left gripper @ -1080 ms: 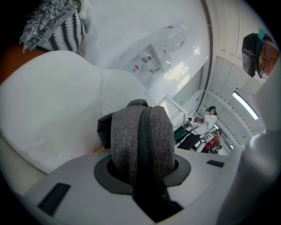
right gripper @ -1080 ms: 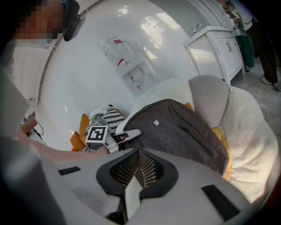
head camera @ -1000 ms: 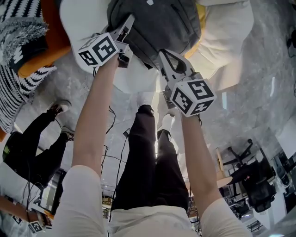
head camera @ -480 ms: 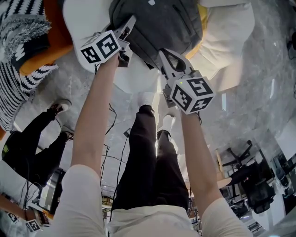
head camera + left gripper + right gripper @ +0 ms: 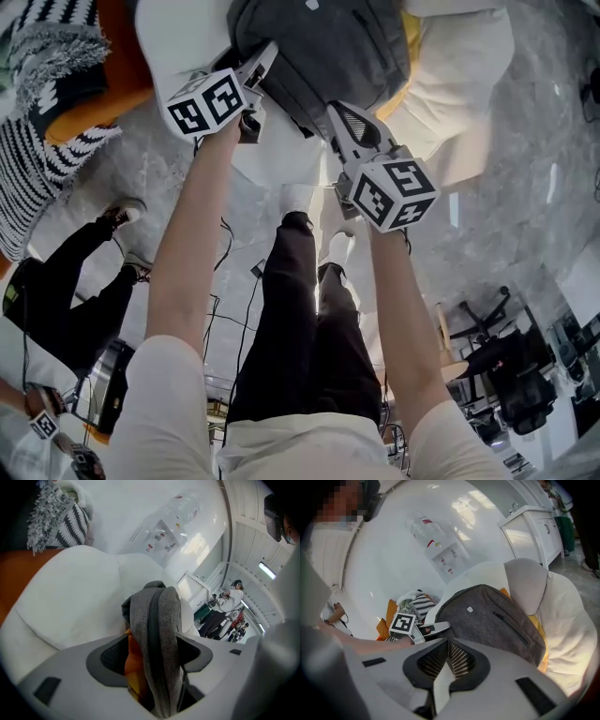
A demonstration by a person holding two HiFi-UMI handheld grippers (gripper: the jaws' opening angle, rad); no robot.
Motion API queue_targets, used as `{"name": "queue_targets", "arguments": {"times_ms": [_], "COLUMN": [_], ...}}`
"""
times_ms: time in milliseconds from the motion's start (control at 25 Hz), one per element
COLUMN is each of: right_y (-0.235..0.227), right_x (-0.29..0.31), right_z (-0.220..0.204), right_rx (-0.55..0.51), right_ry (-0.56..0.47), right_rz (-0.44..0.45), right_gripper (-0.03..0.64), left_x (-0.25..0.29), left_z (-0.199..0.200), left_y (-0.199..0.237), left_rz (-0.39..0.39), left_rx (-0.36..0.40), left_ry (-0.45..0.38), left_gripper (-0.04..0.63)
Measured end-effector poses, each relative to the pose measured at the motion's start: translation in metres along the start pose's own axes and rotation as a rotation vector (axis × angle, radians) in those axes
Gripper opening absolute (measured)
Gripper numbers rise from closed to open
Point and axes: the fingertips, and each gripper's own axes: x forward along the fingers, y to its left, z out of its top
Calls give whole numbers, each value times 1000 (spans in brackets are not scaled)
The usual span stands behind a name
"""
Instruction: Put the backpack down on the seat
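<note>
A grey backpack (image 5: 328, 47) lies tilted on the white cushioned seat (image 5: 450, 84), over a yellow cushion (image 5: 410, 28). My left gripper (image 5: 267, 56) is at the backpack's left edge. In the left gripper view a grey padded edge of the backpack (image 5: 157, 634) runs between the jaws of the left gripper (image 5: 152, 654). Those jaws have just been opening and stand wide, with a gap showing beside the fabric. My right gripper (image 5: 337, 117) hovers just below the backpack's lower edge. In its own view the right gripper (image 5: 449, 660) is shut on nothing, with the backpack (image 5: 497, 620) ahead.
A black-and-white striped fringed throw (image 5: 47, 56) lies on an orange cushion (image 5: 94, 103) left of the seat. Grey marble floor (image 5: 525, 216) surrounds it. My own legs (image 5: 300, 319) are below. Another person's legs (image 5: 66, 281) are at the left, office chairs (image 5: 506, 366) at the lower right.
The left gripper has shifted slightly to the right along the backpack's edge. The right gripper has stayed put. The backpack has not visibly moved.
</note>
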Motion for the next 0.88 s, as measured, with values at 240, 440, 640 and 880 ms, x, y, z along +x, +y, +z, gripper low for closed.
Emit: {"name": "queue_targets", "arguments": {"times_ms": [240, 440, 640, 880], "right_y": [4, 16, 30, 45], "right_x": [-8, -23, -43, -78], "right_z": [-2, 6, 4, 7], "right_rx": [-12, -25, -45, -63], "right_ry": [3, -3, -6, -20], "right_rz": [5, 8, 11, 14], "right_gripper": [25, 25, 25, 25], "left_x": [-12, -33, -59, -94], "left_z": [3, 9, 4, 9], "left_y": [-2, -9, -19, -49], "left_rz": [17, 38, 40, 11], "left_rx": [8, 16, 16, 21], "left_ry": [-14, -22, -30, -49], "left_gripper": [293, 305, 310, 304]}}
